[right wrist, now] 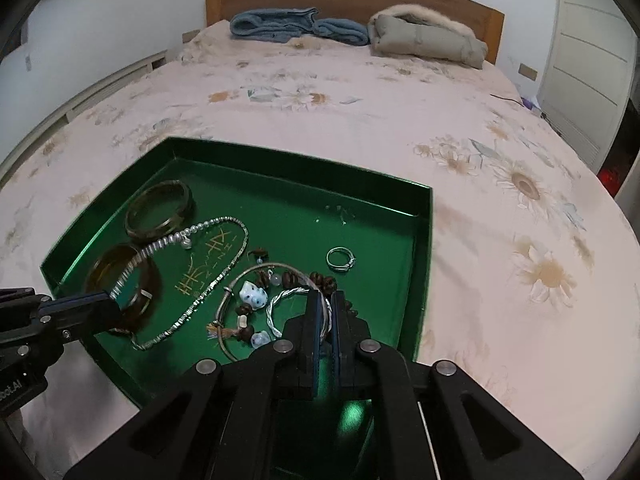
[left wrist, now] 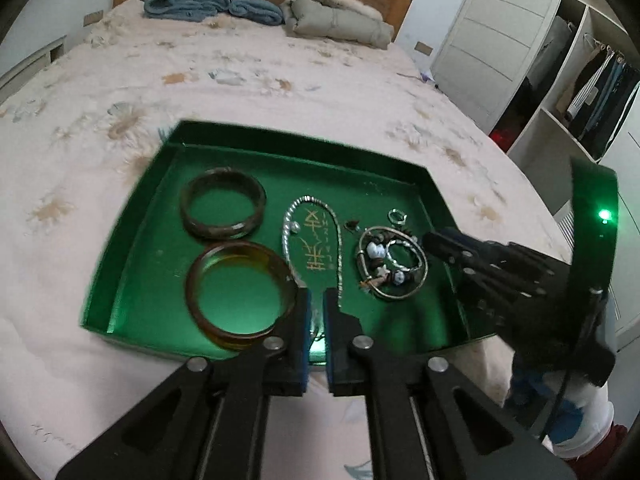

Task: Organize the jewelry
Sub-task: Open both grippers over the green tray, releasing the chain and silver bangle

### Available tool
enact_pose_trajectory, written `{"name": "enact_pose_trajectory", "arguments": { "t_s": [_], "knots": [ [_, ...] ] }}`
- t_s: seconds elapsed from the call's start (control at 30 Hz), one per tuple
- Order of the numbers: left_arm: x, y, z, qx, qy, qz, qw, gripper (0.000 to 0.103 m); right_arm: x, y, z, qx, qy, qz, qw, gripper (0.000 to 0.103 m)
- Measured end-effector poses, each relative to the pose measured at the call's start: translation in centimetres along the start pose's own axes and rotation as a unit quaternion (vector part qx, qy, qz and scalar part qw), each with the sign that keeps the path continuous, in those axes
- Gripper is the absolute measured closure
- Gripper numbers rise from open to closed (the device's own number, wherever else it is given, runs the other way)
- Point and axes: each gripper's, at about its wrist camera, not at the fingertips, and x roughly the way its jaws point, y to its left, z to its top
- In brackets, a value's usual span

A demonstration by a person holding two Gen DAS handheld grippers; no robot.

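Green, glossy metal tray [right wrist: 420,240] is lying on the floral bedspread [right wrist: 520,200], holding two brown bangles, a beaded silver chain [left wrist: 336,240], a small ring [right wrist: 341,259] and tangled bracelets. Left gripper [left wrist: 316,312] is pinching the chain; right gripper [right wrist: 326,312] is clamping the twisted silver bangle [right wrist: 280,304], with bare tray floor lying beyond

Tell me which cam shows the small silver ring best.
Right wrist. The ring lies alone on bare green tray floor, sharp, its band and setting clear. In the left wrist view it is smaller, blurred, near the tray's far right side, close to the bracelet pile.
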Motion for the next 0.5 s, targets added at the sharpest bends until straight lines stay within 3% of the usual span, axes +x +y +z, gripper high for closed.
{"name": "enact_pose_trajectory", "arguments": {
  "t_s": [0.03,0.07,0.23,0.5],
  "knots": [
    [-0.8,0.1,0.1,0.002,-0.006,0.005,1.0000,0.088,-0.6,-0.1,0.1,0.001,-0.007,0.002,1.000,0.074],
    [-1.6,0.0,0.1,0.005,-0.013,0.009,0.9999,0.080,-1.8,-0.3,0.2,0.002,-0.017,0.003,1.000,0.068],
    [-7.5,0.2,-1.1,0.016,-0.058,0.038,0.9975,0.078,-7.9,-1.2,0.0,0.002,-0.064,0.028,0.998,0.068],
    [-15.9,1.6,-7.4,0.018,-0.089,0.090,0.9918,0.078,-19.1,-2.3,-6.2,-0.009,-0.109,0.059,0.992,0.067]
  ]
}}
